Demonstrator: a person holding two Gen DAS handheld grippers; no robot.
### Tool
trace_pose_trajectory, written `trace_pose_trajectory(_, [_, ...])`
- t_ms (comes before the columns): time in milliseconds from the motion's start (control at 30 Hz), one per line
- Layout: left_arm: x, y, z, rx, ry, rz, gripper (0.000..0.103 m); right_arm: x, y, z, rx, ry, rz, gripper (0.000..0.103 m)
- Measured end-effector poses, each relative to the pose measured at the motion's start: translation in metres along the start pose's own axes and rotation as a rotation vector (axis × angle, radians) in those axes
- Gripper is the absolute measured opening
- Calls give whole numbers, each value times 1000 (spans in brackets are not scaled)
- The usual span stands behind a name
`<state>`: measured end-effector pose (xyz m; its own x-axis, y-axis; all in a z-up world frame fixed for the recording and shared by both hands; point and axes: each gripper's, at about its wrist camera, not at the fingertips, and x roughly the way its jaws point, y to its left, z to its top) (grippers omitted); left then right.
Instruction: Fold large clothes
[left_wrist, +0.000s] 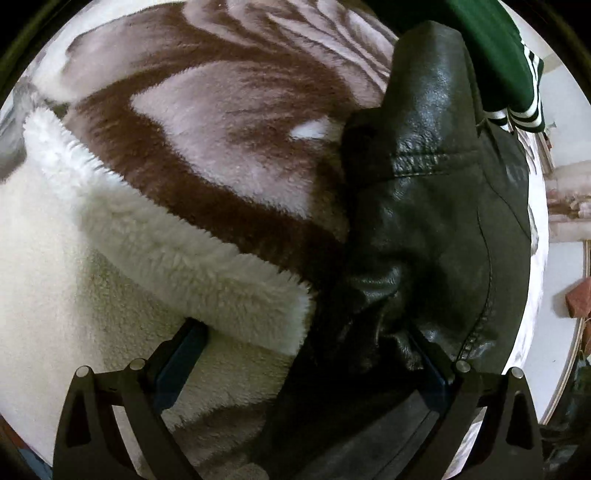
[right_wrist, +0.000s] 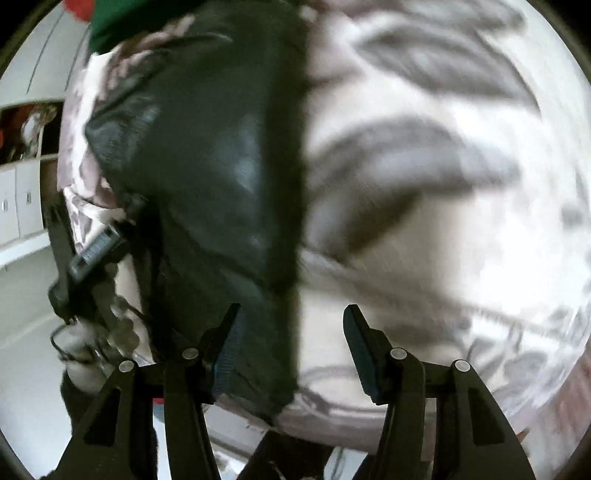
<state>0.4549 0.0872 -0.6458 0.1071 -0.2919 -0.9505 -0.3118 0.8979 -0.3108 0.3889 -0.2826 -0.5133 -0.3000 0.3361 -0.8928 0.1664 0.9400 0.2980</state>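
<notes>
Nearest in the left wrist view: left gripper (left_wrist: 306, 354), jaws spread wide, one finger over white fleece (left_wrist: 110, 258), the other hidden behind black leather; nothing pinched between them as far as can be seen. Straddling the boundary where the black leather jacket (left_wrist: 436, 206) meets the fleece, which looks like a lining or collar, though whether of the same jacket cannot be told.

Nearest in the right wrist view: right gripper (right_wrist: 291, 343), jaws likewise spread and closed on nothing, poised over the jacket's straight right-hand edge (right_wrist: 295, 221). Heavy blur here, so fine detail lost.

Further out: jacket lying on a plush blanket (left_wrist: 221, 129) patterned brown and pale, covering what seems a bed. Leather bunched and creased near the left gripper, smoother and flatter toward the far end. In the right view, at the left margin, the other gripper's finger (right_wrist: 92, 251) against the jacket's far edge.

Farthest: a green garment with white stripes (left_wrist: 517, 74) beyond the jacket, lying loose and seemingly unfolded; white cabinets (right_wrist: 22, 199) off to the side.

Progress judged early to middling: jacket laid out, perhaps one straight fold formed along the right edge, but still rumpled and not a compact bundle. Left to do, by the look of it: smoothing, further folds, then the green piece.
</notes>
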Motion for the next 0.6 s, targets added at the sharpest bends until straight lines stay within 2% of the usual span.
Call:
trace_pose_trajectory(67, [-11,-5,-1,-6,-3,23,103,7,-13,-8,24,18,11,58])
trace_pose_trajectory(167, [-48,-28,-8,10,-50,65,103,7,-30,-16,47,27,11,58])
trace_pose_trajectory(267, [-71,-66,-9,66,-91,-1,103,3,-47,-17,68,22,28,58])
trace_pose_trajectory(333, [-60,-91,2,98,-81,-18,103,5,-56,-15,73,15,26,58])
trace_pose_trajectory(433, [-7,-107,29,118,-58,198,103,5,-74,-1,72,-14,-15,58])
trace_pose_trajectory(467, [13,-107,37,129,-43,240,103,3,-80,5,65,-30,-29,58])
trace_pose_trajectory(500, [22,-106,40,125,-33,235,103,1,-84,10,62,-39,-36,58])
trace_pose_trajectory(533, [29,-102,43,122,-34,195,103,-3,-93,15,59,-46,-26,58])
trace_pose_trajectory(567, [31,-97,43,113,-28,154,103,-5,-99,23,54,-56,5,61])
trace_pose_trajectory(600, [34,-91,45,89,-15,121,103,-7,-103,31,49,-67,41,70])
